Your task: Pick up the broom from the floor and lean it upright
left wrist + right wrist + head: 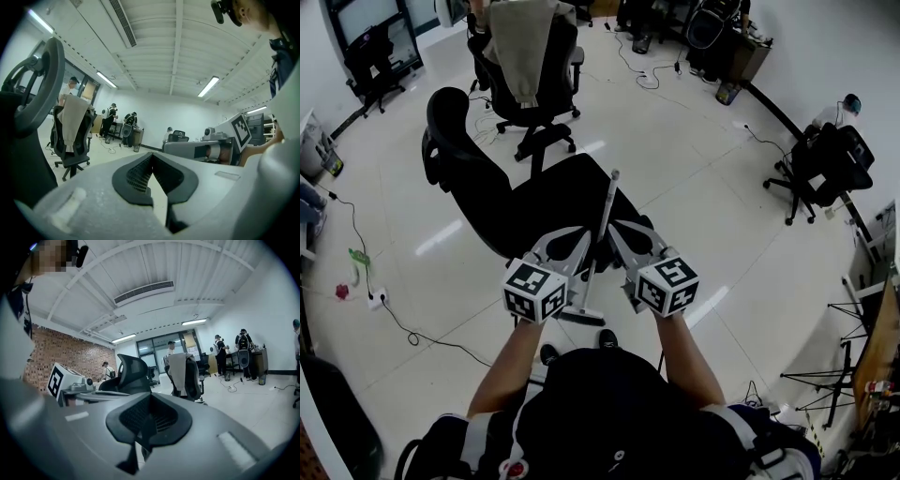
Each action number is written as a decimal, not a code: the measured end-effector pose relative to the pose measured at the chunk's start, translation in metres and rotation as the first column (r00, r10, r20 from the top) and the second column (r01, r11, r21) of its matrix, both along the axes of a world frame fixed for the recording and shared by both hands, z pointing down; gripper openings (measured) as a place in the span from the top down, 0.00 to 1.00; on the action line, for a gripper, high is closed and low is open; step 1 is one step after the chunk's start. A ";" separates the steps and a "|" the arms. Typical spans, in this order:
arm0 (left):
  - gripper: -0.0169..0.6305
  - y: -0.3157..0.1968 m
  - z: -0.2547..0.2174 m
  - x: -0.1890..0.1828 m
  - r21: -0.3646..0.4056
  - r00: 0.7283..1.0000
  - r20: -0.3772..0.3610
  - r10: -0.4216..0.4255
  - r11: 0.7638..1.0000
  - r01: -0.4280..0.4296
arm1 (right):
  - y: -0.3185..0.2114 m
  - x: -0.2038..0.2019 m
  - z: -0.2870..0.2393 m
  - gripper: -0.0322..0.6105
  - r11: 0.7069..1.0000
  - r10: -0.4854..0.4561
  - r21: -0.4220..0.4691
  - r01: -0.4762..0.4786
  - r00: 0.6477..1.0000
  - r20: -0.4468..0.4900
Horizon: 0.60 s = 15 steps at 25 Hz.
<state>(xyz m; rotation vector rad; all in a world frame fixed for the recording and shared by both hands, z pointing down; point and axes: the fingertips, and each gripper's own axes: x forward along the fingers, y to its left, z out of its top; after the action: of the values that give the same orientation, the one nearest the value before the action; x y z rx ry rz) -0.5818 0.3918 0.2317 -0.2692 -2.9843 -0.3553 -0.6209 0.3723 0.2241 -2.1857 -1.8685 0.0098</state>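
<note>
The broom [602, 230] has a thin grey handle and stands upright between my two grippers. Its top leans against the seat of a black office chair [487, 197], and its head [581, 315] rests on the floor by the person's feet. My left gripper [567, 239] is just left of the handle. Its jaws are shut with nothing between them [152, 161]. My right gripper [619, 232] is just right of the handle, and its jaws meet on nothing [149, 401]. Neither gripper view shows the broom.
A second black chair with a beige jacket [530, 56] over its back stands further away. Another chair [825, 164] is at the right. Cables and a power strip [375, 300] lie on the glossy floor at the left. People stand at desks along the far wall [112, 124].
</note>
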 end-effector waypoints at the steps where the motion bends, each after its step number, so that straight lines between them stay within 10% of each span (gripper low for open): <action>1: 0.97 -0.001 0.000 0.001 0.000 1.000 0.001 0.002 1.000 -0.002 | -0.001 0.000 -0.001 0.94 1.000 0.001 -0.002 -0.001 1.000 0.001; 15: 0.97 -0.008 -0.007 -0.004 -0.006 1.000 0.013 0.024 1.000 -0.024 | -0.003 -0.001 -0.007 0.94 1.000 0.000 -0.018 0.001 1.000 0.013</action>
<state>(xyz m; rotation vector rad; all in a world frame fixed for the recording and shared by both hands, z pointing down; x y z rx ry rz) -0.5855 0.3834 0.2251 -0.2325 -2.9994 -0.3474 -0.6220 0.3691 0.2176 -2.2031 -1.8818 0.0117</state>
